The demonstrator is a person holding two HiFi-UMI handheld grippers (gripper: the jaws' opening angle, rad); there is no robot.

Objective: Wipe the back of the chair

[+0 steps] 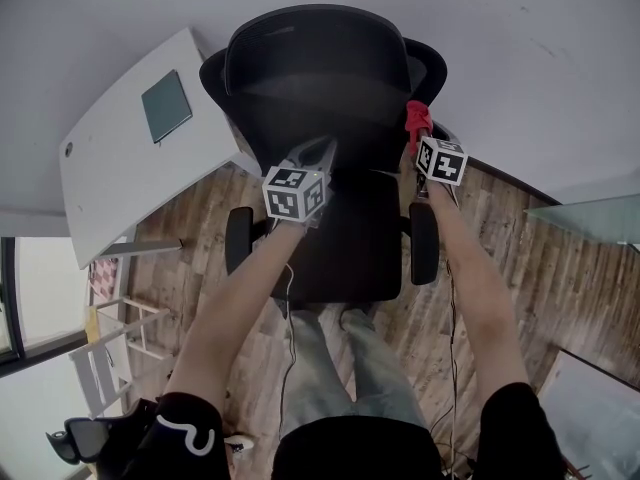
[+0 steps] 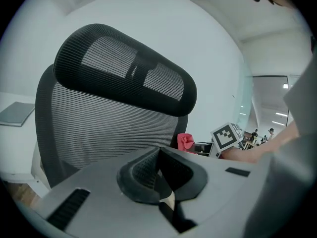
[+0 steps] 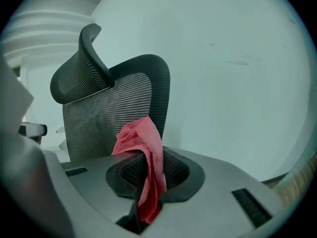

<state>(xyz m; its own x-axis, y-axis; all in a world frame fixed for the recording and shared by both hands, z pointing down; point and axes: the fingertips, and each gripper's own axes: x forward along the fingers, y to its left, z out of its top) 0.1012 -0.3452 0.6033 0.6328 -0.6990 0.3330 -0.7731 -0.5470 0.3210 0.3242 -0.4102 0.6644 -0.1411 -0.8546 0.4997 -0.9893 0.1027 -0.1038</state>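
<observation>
At the left stands one white table [image 1: 115, 163], and one dark flat pad [image 1: 166, 106] lies on it, near the far edge. I cannot tell what the pad is.

I hold two hand-held grippers, one in each hand. My left hand-held gripper [image 2: 159, 155] is clenched: its two jaws are pressed together and nothing is between them. It hangs above the wooden floor [image 1: 520, 258], over the left part of the seat, and it points at the front of the backrest without touching it. My left forearm is stretched forward from my body and crosses the left side of the seat.

There is one chair [image 1: 330, 68], black, with a mesh backrest, one headrest [image 2: 124, 68] on top and two armrests, the left armrest [image 1: 238, 238] and the right armrest [image 1: 423, 243]. It stands on the floor just right of the table's near corner, with its back toward the white wall.

My right hand-held gripper [image 3: 148, 162] is closed on one red cloth [image 3: 143, 138]. The cloth is pinched between the jaws; one bunch stands up above them and one end hangs down below. It is held at the right edge of the backrest; whether it touches the mesh, I cannot tell. My right forearm is stretched forward, above the right armrest.
</observation>
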